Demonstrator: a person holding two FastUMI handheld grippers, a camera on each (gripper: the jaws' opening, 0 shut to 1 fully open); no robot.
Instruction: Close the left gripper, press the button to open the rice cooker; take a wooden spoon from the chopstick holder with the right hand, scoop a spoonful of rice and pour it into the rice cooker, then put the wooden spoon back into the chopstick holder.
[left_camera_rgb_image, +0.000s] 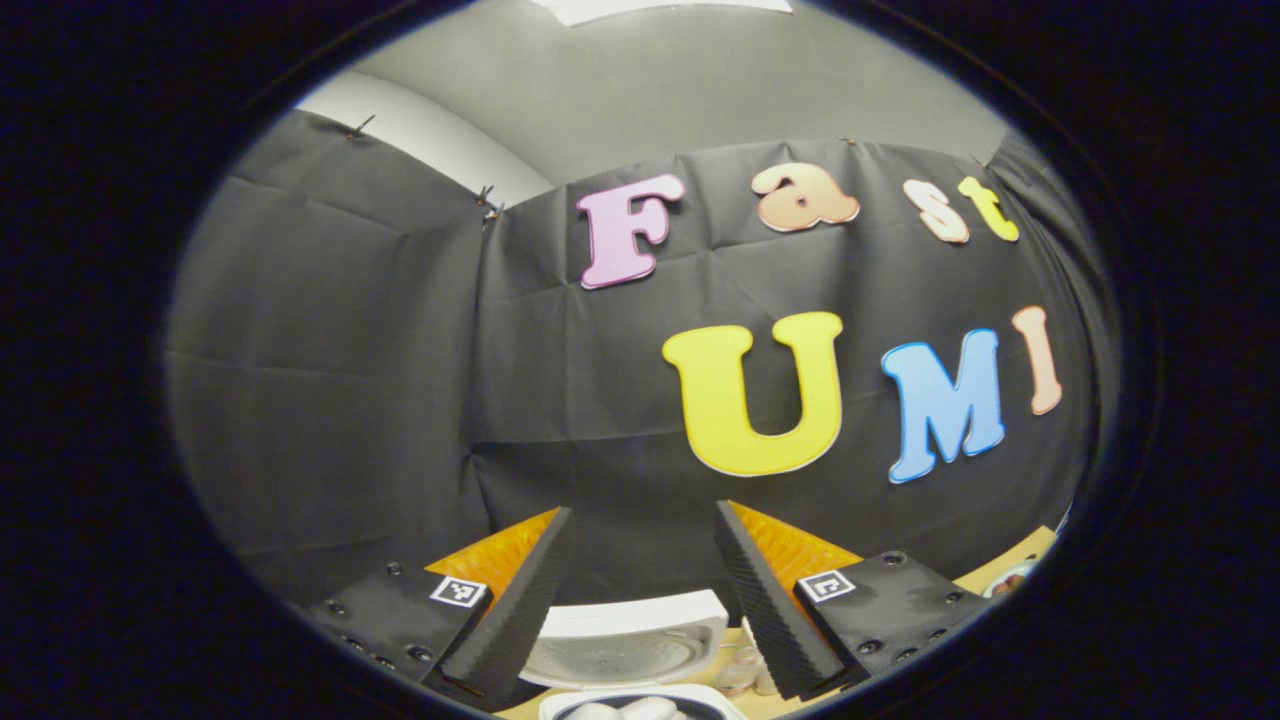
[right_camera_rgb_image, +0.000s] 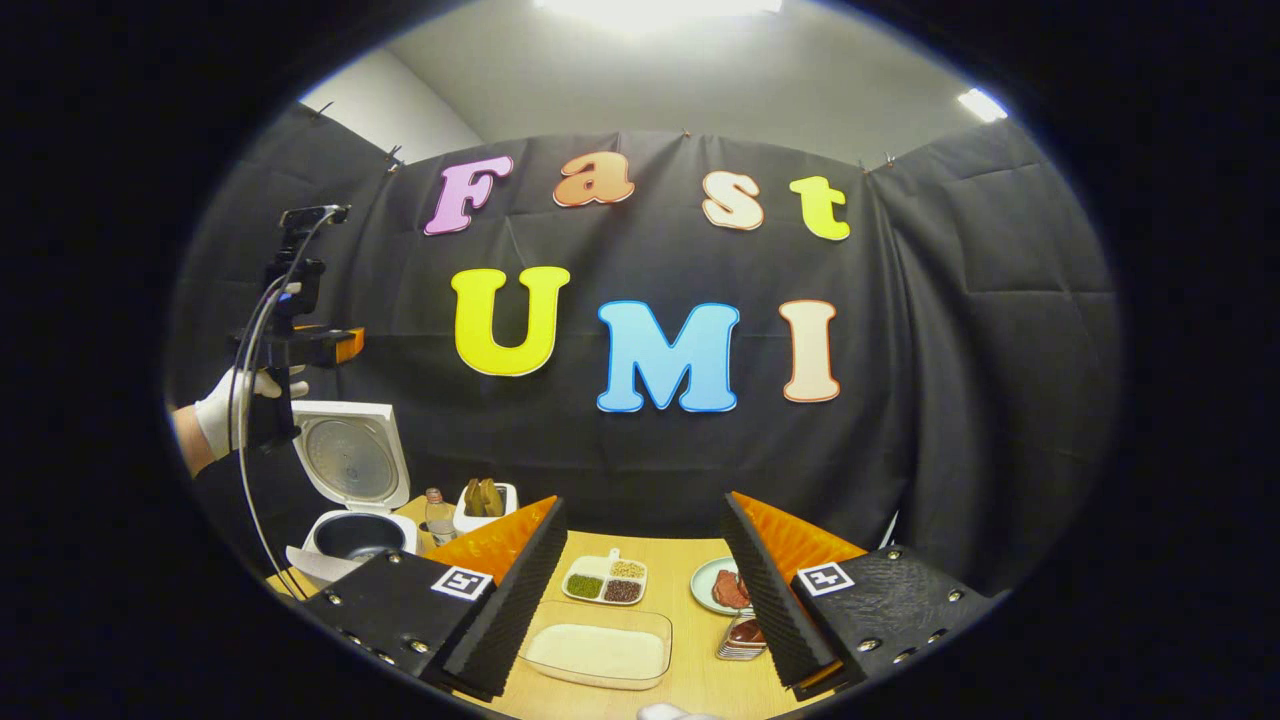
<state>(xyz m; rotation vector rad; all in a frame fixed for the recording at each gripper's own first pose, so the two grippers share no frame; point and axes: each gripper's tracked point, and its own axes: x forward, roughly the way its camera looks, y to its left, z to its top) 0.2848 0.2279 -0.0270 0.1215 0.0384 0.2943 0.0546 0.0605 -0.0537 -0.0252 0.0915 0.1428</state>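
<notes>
One rice cooker (right_camera_rgb_image: 352, 505) stands at the far left of the wooden table (right_camera_rgb_image: 690, 680), white, lid (right_camera_rgb_image: 352, 458) swung up and upright, dark inner pot exposed. In the left gripper view the same rice cooker (left_camera_rgb_image: 628, 648) sits low between the fingers, raised lid facing the camera.

Just right of the cooker in the right gripper view: a small clear bottle (right_camera_rgb_image: 437, 515), then a white chopstick holder (right_camera_rgb_image: 487, 506) with brown wooden utensils standing in it; which one is the wooden spoon cannot be told at this size.

Rice: a clear shallow tray (right_camera_rgb_image: 598, 645) of white grains lies near centre, between the right gripper's fingers. Beyond it, a white divided dish (right_camera_rgb_image: 606, 580) with green, tan and dark fillings. Right of that, a pale plate (right_camera_rgb_image: 722, 587) carrying something reddish, and nearer, a stack of small dishes (right_camera_rgb_image: 744, 638), partly hidden by the finger.

Right gripper (right_camera_rgb_image: 645, 580): jaws spread wide, grasping nothing, held above the near table edge.

Left gripper (left_camera_rgb_image: 640, 590): jaws apart in its own view, nothing between them, aimed at the booth wall above the cooker. The right gripper view shows the left gripper (right_camera_rgb_image: 296, 340) raised high over the cooker at far left, held by a white-gloved hand (right_camera_rgb_image: 232, 408), cable trailing down.
</notes>
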